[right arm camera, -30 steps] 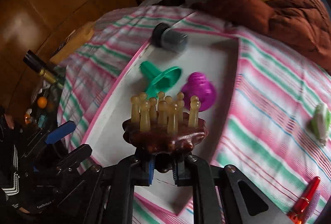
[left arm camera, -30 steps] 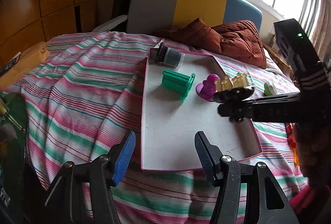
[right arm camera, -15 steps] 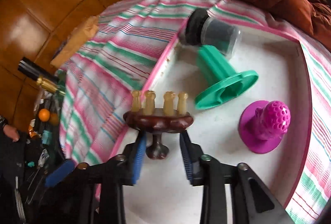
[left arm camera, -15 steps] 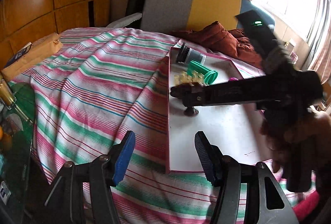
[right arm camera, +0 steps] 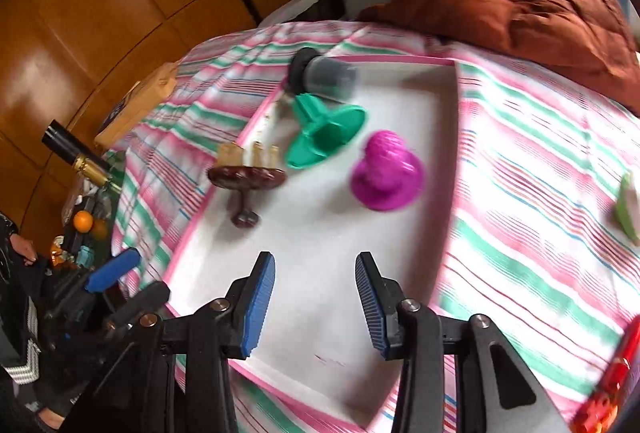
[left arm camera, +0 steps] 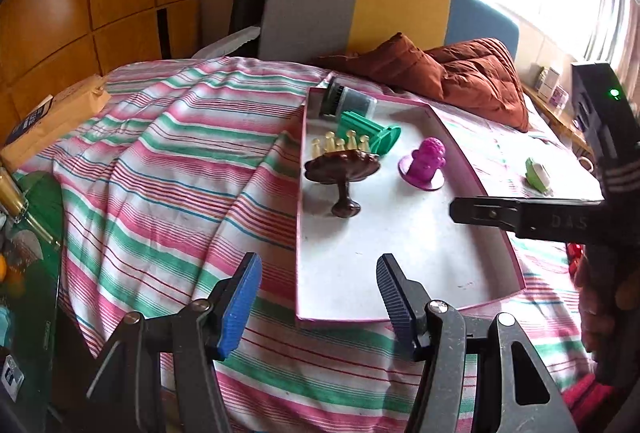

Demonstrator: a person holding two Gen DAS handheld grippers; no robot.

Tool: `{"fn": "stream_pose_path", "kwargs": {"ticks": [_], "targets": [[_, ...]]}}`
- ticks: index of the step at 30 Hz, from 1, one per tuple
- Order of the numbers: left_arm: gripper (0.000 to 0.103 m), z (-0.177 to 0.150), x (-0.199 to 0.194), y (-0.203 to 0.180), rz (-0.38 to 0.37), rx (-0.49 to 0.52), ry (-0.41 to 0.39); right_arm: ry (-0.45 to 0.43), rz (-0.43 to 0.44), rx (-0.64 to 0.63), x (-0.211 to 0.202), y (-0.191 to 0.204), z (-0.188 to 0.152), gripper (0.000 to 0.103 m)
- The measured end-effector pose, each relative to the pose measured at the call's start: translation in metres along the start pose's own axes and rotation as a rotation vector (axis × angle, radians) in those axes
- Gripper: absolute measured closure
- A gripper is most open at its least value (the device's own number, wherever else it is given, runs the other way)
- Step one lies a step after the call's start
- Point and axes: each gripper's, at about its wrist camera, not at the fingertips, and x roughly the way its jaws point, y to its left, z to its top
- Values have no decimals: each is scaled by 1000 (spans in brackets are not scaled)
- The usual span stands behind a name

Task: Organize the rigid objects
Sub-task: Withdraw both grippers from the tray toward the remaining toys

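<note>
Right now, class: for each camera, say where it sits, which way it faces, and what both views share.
Left wrist: sits on the left claw, looking down over the striped bed at the white tray; the right claw's black body crosses from the right.
Right wrist: sits on the right claw, open above the tray; the left claw shows at lower left.
Shared: brown pegged stand, magenta toy.

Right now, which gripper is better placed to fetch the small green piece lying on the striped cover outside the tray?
Right, probably. The small green piece lies on the right gripper's side of the tray, and that gripper is open and empty. The left gripper hovers at the tray's opposite near corner.
</note>
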Motion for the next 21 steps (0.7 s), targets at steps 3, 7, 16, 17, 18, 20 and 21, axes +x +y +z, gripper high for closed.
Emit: {"fn": "stream_pose_path", "kwargs": {"ticks": [3,7,16,17,18,20,21], "targets": [[42,-1,-1,-6,-1,20,4,-18,-28,7,-10,-7,-9,61],[42,-2,-3,-13,-3,41,6,-53,-74,7,-24,-14,-21,61],[42,-2,-4,-19,-13,54,8,-112,-190,3,-55,-30,-35,61],[42,-2,-4,-20,-15,55,8,-119,-201,-4,-58,-29,-36,61],[42,-1,-4,-22,-19,57,8,-125,-210,-10,-59,-28,-37,61],[42,-1,-4,-24,-21,62,8,-134,-223,-11,-62,-28,-38,61],[42,-1,-4,-24,-22,65,8,-138,-229,-9,-63,-27,-38,61]]}}
